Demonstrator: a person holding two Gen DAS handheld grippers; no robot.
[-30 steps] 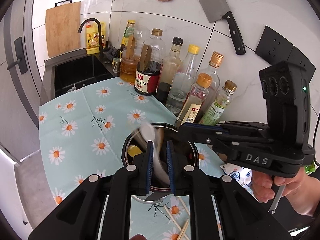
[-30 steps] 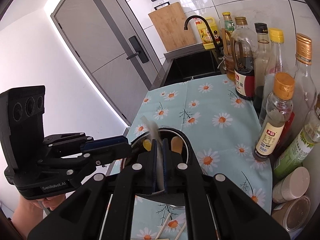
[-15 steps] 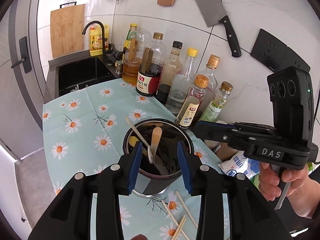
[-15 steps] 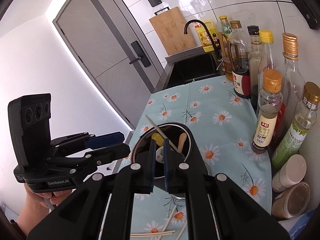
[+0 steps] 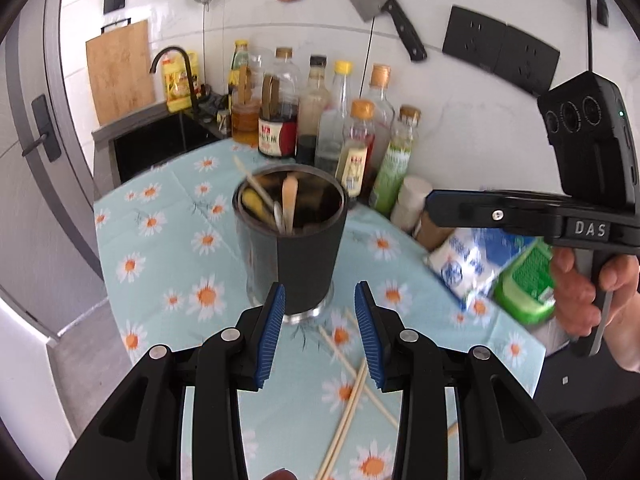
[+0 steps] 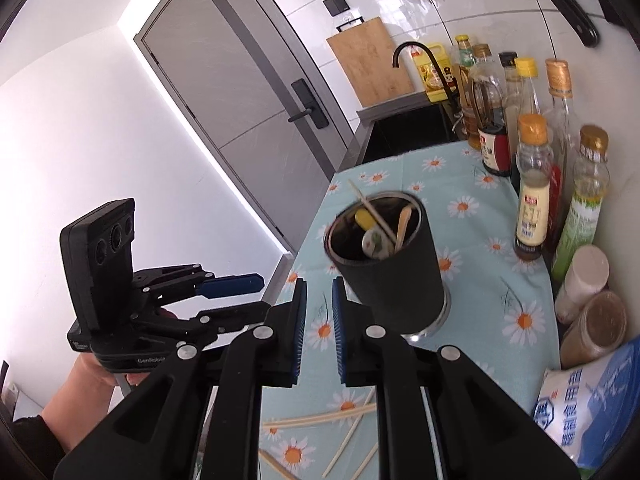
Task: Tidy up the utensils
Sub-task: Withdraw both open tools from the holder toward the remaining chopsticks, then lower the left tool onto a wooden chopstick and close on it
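On the daisy-print tablecloth (image 5: 168,240) the black utensil holder (image 5: 298,248) stands upright, near the row of sauce bottles (image 5: 352,148) along the tiled wall. A second ago both grippers were down at its mouth, each clamped on a utensil; now both have drawn back toward the near edge of the counter, and the holder shows whole in both wrist views. That reads as a finished drop: the pale spoon (image 6: 376,242), a wooden handle (image 6: 404,222) and a thin stick leaning over the rim all sit inside the holder.

The left gripper (image 5: 320,332) is released, its blue pads well apart with nothing between them, hanging just short of the holder's base. The right gripper (image 6: 318,324) has its jaws opening from a narrow gap, and nothing is caught between them either.

Loose chopsticks (image 5: 352,396) lie scattered and crossed on the cloth in front of the holder, directly under the left gripper. How many there are is hard to count through the motion blur, perhaps four or five. They look like the next pick-up, so the sorting is partly done.
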